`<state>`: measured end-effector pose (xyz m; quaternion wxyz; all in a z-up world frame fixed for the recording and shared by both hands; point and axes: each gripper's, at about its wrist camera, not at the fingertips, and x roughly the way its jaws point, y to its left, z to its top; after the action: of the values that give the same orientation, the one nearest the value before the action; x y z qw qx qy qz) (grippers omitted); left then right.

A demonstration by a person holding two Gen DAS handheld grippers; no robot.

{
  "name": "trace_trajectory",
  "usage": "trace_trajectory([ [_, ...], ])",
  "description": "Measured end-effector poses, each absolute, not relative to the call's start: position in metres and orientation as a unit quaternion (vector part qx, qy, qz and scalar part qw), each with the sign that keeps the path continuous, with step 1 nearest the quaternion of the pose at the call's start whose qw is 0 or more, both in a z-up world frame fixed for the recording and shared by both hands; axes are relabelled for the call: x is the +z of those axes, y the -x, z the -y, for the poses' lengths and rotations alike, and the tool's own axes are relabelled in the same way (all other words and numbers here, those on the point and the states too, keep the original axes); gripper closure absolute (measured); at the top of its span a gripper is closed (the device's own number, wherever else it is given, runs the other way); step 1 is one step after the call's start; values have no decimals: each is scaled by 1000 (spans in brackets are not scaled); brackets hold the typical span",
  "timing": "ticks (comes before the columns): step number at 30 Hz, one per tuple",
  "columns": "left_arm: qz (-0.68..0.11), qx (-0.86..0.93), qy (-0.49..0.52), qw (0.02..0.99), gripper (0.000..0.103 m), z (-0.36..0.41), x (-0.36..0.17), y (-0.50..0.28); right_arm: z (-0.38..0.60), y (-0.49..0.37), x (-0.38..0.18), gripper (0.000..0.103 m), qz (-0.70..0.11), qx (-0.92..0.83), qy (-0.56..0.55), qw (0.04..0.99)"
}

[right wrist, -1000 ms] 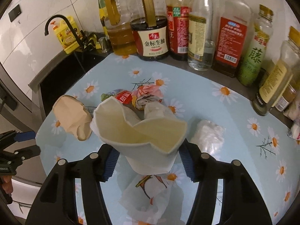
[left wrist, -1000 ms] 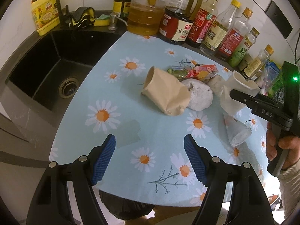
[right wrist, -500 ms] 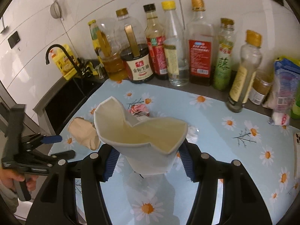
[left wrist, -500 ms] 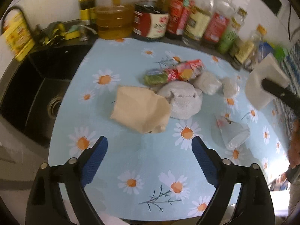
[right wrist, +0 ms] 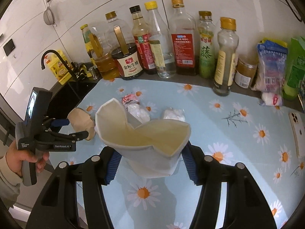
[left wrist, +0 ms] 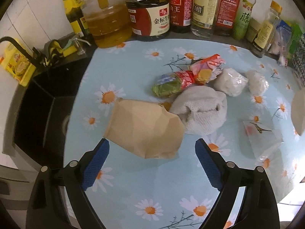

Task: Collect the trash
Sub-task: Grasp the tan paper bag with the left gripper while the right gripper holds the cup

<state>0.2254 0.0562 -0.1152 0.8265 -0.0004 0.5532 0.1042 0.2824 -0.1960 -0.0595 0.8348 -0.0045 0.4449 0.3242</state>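
Daisy-printed cloth (left wrist: 133,61) is covering the counter, with a dark sink (left wrist: 38,103) at the left of the left wrist frame and bottles (left wrist: 202,9) lining the top edge. At lower centre of that frame the left gripper (left wrist: 151,160) is standing wide open, its jaws having just been opening, and is hovering with the crumpled brown paper bag (left wrist: 144,129) lying just above and between its blue fingertips, untouched. At the centre of the right wrist frame, the right gripper (right wrist: 150,164) is clamping a crushed white paper cup (right wrist: 150,152), lifted off the cloth.
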Motion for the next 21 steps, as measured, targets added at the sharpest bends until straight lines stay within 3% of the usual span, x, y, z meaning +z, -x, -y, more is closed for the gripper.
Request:
trace_trajectory([
  [17, -568, 118, -86, 810, 14, -53, -128, -240, 199, -281, -64, 44, -452, 328, -8, 830],
  [21, -569, 107, -86, 811, 25, -54, -130, -239, 200, -280, -66, 44, -455, 327, -9, 828],
])
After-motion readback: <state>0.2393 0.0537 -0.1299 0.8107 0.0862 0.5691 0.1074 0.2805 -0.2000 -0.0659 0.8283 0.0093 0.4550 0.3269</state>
